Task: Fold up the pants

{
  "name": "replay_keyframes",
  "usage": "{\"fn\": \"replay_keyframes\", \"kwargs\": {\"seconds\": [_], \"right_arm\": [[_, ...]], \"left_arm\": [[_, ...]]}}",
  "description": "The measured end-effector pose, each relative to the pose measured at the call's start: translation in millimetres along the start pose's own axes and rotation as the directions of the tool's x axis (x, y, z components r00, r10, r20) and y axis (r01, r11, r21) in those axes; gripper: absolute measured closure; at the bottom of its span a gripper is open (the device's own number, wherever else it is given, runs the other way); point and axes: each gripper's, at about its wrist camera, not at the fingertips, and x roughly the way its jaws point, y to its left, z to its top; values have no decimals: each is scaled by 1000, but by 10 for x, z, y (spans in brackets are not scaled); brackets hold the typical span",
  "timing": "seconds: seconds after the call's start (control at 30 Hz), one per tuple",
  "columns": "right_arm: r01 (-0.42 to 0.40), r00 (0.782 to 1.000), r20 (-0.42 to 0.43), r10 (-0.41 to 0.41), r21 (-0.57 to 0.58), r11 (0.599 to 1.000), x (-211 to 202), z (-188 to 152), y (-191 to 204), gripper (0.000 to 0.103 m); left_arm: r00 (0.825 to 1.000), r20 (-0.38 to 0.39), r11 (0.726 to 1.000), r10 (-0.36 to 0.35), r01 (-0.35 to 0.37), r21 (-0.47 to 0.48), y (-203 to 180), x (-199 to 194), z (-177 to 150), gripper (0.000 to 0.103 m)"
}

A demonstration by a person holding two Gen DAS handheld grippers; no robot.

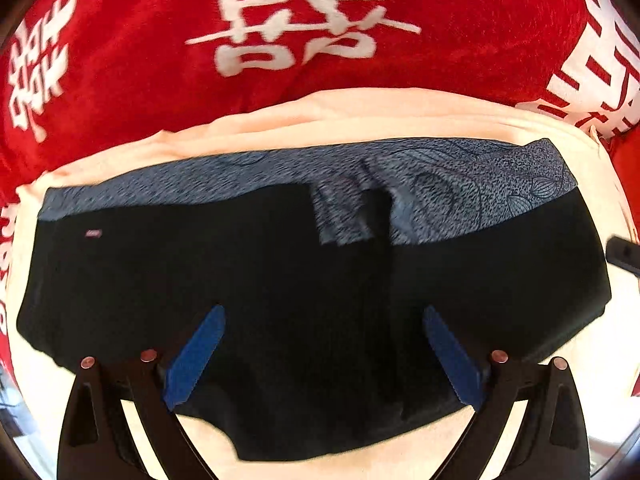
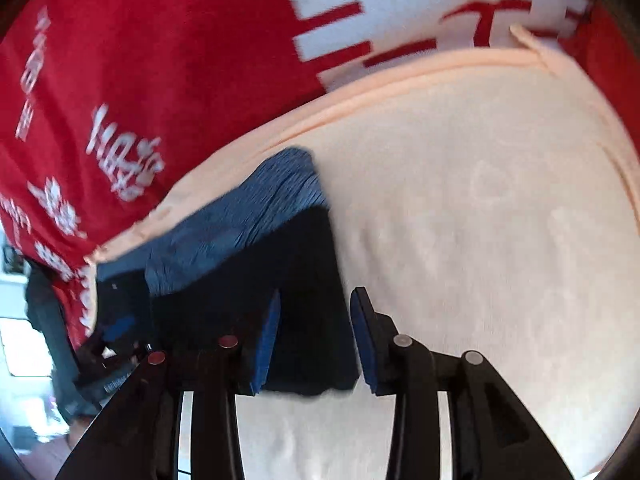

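Black pants (image 1: 200, 280) with a blue-grey patterned waistband (image 1: 460, 184) lie folded and flat on a cream cloth (image 1: 360, 112). My left gripper (image 1: 323, 312) hangs over the middle of the black fabric, pointing down. It is open wide, and its blue pads (image 1: 196, 360) touch nothing. In the right wrist view the right end of the pants (image 2: 304, 248) lies between the fingers of my right gripper (image 2: 318, 294). That gripper stands partly open and straddles this edge without pinching the fabric. The waistband (image 2: 256, 208) runs up to the left.
A red blanket (image 1: 120, 60) with large white characters lies under and beyond the cream cloth (image 2: 480, 220). Bare cream cloth stretches to the right of the pants. A black gripper part (image 1: 624, 254) pokes in at the right edge of the left wrist view.
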Motion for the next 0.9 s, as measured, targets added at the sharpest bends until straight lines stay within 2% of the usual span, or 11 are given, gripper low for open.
{"fn": "replay_keyframes", "kwargs": {"seconds": [0.1, 0.2, 0.3, 0.53, 0.63, 0.7, 0.9], "right_arm": [[12, 1000, 9, -11, -81, 997, -74, -176, 210, 63], [-6, 1000, -24, 2, -168, 986, 88, -266, 594, 63], [30, 999, -31, -40, -265, 964, 239, -346, 922, 63], [-1, 996, -83, -24, -291, 957, 550, -458, 1393, 63], [20, 990, -125, -60, -298, 954, 748, -561, 1445, 57], [54, 990, -106, -91, -309, 950, 786, -645, 1490, 56], [68, 988, -106, -112, -350, 934, 760, -749, 1638, 54]], "left_arm": [[1000, 0, 1000, 2, -2, -23, 88, -75, -66, 2], [1000, -5, 999, 18, -18, -36, 156, -141, -91, 2], [999, -26, 998, 41, -43, -45, 249, -138, -141, 2], [996, -61, 994, 63, -68, -83, 532, -105, -337, 2], [996, -68, 992, 65, -72, -106, 642, -104, -393, 2], [995, -72, 990, 67, -75, -120, 714, -110, -428, 2], [995, -84, 983, 62, -76, -167, 957, -133, -546, 2]]}}
